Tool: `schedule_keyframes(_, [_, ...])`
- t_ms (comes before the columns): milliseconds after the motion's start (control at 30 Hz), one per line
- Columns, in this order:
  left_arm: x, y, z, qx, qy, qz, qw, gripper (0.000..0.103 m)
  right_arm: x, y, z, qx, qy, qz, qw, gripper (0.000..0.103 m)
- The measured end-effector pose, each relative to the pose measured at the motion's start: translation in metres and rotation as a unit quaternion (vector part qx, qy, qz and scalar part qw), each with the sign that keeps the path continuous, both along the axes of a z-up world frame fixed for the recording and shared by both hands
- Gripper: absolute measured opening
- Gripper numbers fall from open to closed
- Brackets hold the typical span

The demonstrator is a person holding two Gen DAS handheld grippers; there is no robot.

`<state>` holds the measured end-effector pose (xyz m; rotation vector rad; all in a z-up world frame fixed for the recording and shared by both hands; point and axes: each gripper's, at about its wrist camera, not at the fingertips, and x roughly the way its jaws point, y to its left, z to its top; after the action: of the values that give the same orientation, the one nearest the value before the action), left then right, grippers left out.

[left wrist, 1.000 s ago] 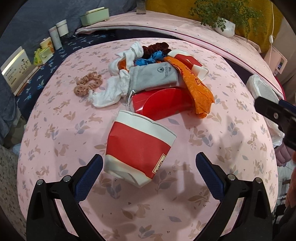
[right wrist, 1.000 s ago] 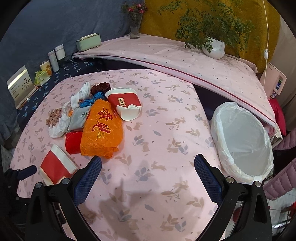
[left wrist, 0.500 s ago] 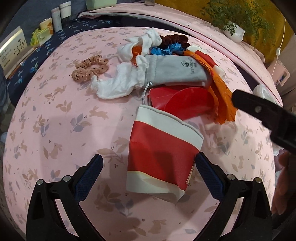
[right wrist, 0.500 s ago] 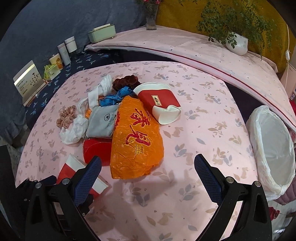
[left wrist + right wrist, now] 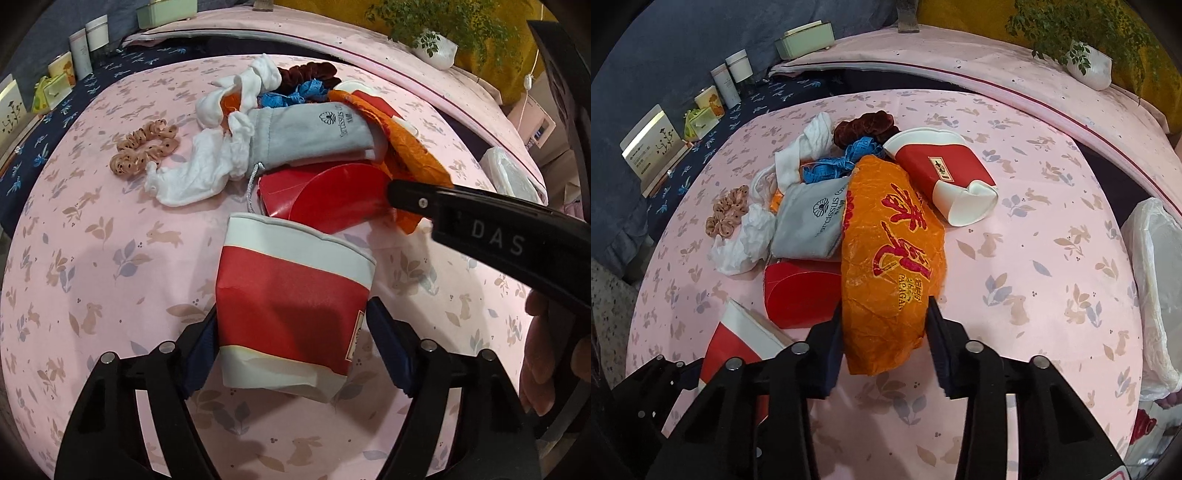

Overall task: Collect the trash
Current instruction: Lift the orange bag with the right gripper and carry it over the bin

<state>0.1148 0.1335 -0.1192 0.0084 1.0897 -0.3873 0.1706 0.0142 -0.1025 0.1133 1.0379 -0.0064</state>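
Between the left gripper's [image 5: 291,336] blue pads sits a flattened red-and-white paper cup [image 5: 291,295], squeezed on both sides and lying on the pink tablecloth [image 5: 92,258]. Alongside, the right gripper [image 5: 884,332] pinches the near end of an orange bag [image 5: 890,251] (red lettering). Farther right stands the white-lined bin [image 5: 1156,280].
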Motion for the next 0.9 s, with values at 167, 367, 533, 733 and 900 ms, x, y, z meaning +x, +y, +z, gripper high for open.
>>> schedule_keyframes(167, [-0.006, 0.004, 0.016, -0.016, -0.013, 0.008, 0.9998, 0.071, -0.009, -0.005, 0.021, 0.011, -0.025, -0.001, 1.000, 0.016])
schedule_keyframes(367, [-0.012, -0.001, 0.045, -0.030, -0.037, 0.006, 0.9989, 0.071, -0.024, -0.014, 0.059, 0.013, -0.074, -0.008, 0.997, 0.014])
schedule_keyframes(533, [-0.014, -0.019, 0.068, -0.036, -0.057, -0.003, 0.9977, 0.071, -0.039, -0.035, 0.086, 0.016, -0.105, -0.029, 0.994, 0.014])
schedule_keyframes(733, [-0.015, -0.057, 0.093, -0.040, -0.082, -0.031, 0.9953, 0.071, -0.064, -0.076, 0.109, 0.014, -0.135, -0.072, 0.988, 0.014])
schedule_keyframes(900, [-0.019, -0.108, 0.110, -0.042, -0.104, -0.077, 0.9907, 0.071, -0.089, -0.126, 0.119, 0.007, -0.151, -0.126, 0.980, 0.014])
